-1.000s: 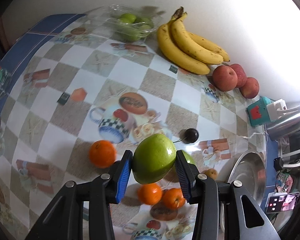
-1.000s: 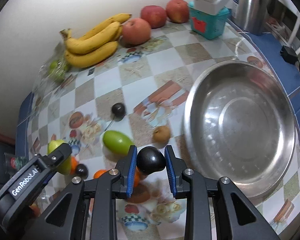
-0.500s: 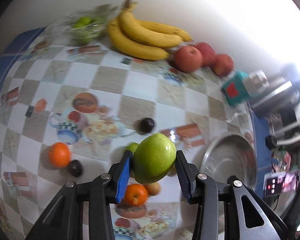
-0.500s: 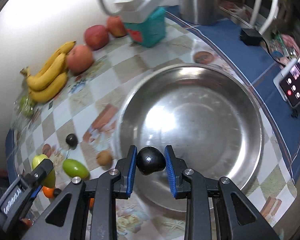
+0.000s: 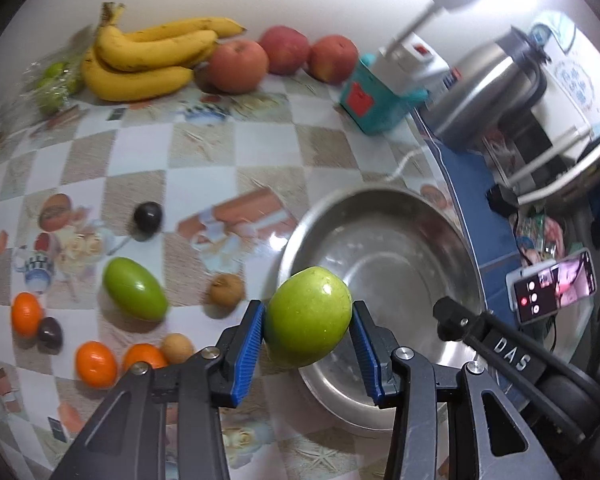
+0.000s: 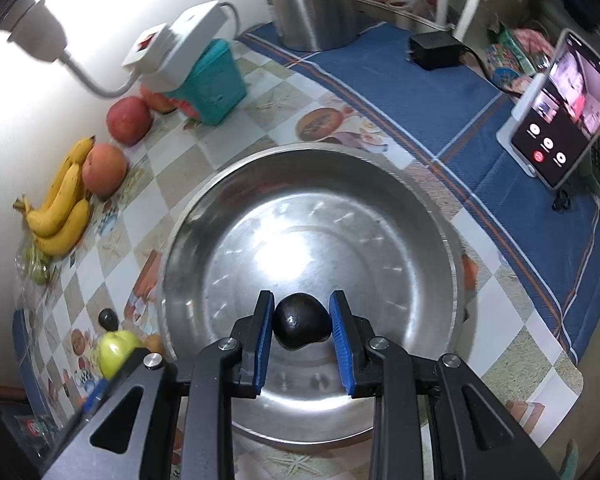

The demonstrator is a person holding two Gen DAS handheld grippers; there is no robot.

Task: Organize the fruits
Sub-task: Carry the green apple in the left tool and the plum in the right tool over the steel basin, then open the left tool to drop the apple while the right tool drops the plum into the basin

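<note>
My left gripper [image 5: 307, 322] is shut on a large green fruit [image 5: 308, 312] and hangs over the left rim of the steel bowl [image 5: 400, 248]. My right gripper [image 6: 302, 330] is shut on a small dark fruit [image 6: 300, 326] above the near inside of the empty bowl [image 6: 300, 220]. On the checked tablecloth left of the bowl lie a green oval fruit [image 5: 134, 294], oranges [image 5: 96, 362], small brown fruits [image 5: 226, 290] and dark plums [image 5: 148, 216]. Bananas [image 5: 148, 60] and red apples [image 5: 240, 66] rest against the wall.
A bag of small green fruits [image 5: 54, 84] lies at the far left by the wall. A teal box with a white power strip [image 5: 374, 108], a steel kettle [image 6: 312, 4], a black charger [image 6: 434, 50] and a phone on a stand [image 6: 560, 136] crowd the bowl's far and right sides.
Both grippers have swung to the right with their fruits still held. The right one went from the bowl's left side to above its inside; the left one reached its left rim.
</note>
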